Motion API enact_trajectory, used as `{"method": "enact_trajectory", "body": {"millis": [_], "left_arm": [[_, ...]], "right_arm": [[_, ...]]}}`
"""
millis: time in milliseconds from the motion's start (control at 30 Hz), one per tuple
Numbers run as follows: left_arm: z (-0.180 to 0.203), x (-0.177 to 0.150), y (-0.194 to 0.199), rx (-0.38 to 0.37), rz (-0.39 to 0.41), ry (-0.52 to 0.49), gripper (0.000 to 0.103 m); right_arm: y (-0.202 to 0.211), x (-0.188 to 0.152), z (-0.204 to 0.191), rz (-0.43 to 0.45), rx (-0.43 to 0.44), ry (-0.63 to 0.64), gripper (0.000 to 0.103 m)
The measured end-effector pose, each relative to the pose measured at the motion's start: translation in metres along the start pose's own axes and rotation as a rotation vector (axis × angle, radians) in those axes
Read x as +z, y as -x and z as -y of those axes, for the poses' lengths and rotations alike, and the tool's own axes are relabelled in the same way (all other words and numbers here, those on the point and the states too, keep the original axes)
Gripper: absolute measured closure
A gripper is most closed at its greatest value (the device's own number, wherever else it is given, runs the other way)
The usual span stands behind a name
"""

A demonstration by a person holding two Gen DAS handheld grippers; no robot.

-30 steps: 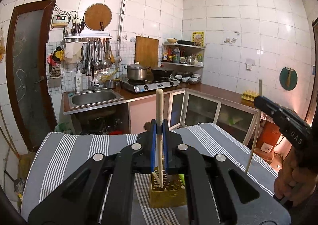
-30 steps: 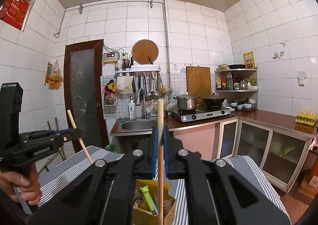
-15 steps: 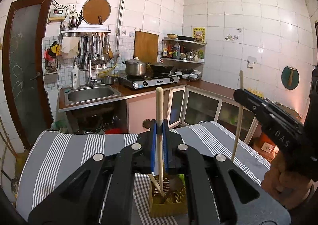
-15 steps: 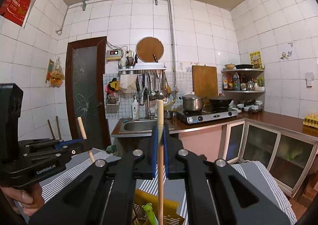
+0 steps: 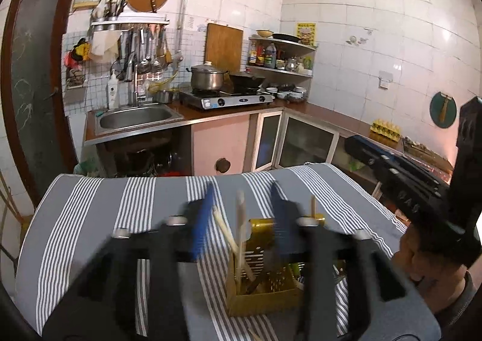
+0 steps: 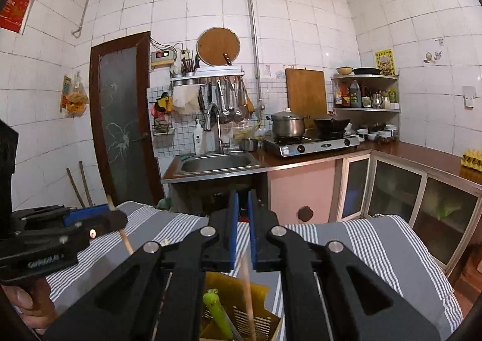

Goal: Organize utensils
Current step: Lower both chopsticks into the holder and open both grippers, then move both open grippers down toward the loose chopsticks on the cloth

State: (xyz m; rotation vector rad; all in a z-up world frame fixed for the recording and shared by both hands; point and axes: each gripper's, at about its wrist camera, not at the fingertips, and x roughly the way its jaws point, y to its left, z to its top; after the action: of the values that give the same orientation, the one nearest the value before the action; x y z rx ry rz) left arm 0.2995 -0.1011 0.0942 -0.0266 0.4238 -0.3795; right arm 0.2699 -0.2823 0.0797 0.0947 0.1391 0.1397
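Note:
My left gripper (image 5: 241,216) is blurred and its jaws are opening. A wooden chopstick (image 5: 240,238) stands loose between the blue pads (image 5: 203,222), its lower end in the yellow slotted basket (image 5: 262,298). More chopsticks (image 5: 224,234) lean in the basket. My right gripper (image 6: 242,229) is opening too, its pads a narrow gap apart. Its chopstick (image 6: 248,295) has slipped below them, blurred, into the basket (image 6: 256,285) beside a green-handled utensil (image 6: 214,304). Each gripper shows in the other's view: the right gripper (image 5: 394,169) and the left gripper (image 6: 69,228).
The basket stands on a table under a grey striped cloth (image 5: 120,205). Beyond the table's far edge are a sink (image 5: 135,116), a stove with a pot (image 5: 208,78) and glass-door cabinets (image 6: 391,193). A hand (image 6: 24,301) grips the left gripper's handle.
Both grippers sank toward the basket. Their jaws parted, the left wide and the right slightly, and the two chopsticks slid down out of the pads.

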Motion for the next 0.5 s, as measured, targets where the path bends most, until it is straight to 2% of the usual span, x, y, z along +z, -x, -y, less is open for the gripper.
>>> {"method": "enact_trajectory", "body": {"millis": [67, 167, 367, 500], "left_arm": [[-0.004, -0.002, 0.002, 0.005, 0.002, 0.013, 0.057], [-0.01, -0.003, 0.01, 0.023, 0.014, 0.024, 0.057], [-0.011, -0.015, 0.023, 0.044, 0.004, 0.025, 0.057], [-0.009, -0.022, 0.038, 0.054, 0.007, 0.028, 0.057]], "right_arm": [[0.007, 0.001, 0.004, 0.017, -0.006, -0.01, 0.072], [0.02, 0.001, 0.009, 0.03, -0.021, -0.012, 0.071], [0.045, -0.006, 0.024, -0.016, -0.041, -0.042, 0.071], [0.067, -0.01, 0.03, -0.016, -0.07, -0.039, 0.071]]}}
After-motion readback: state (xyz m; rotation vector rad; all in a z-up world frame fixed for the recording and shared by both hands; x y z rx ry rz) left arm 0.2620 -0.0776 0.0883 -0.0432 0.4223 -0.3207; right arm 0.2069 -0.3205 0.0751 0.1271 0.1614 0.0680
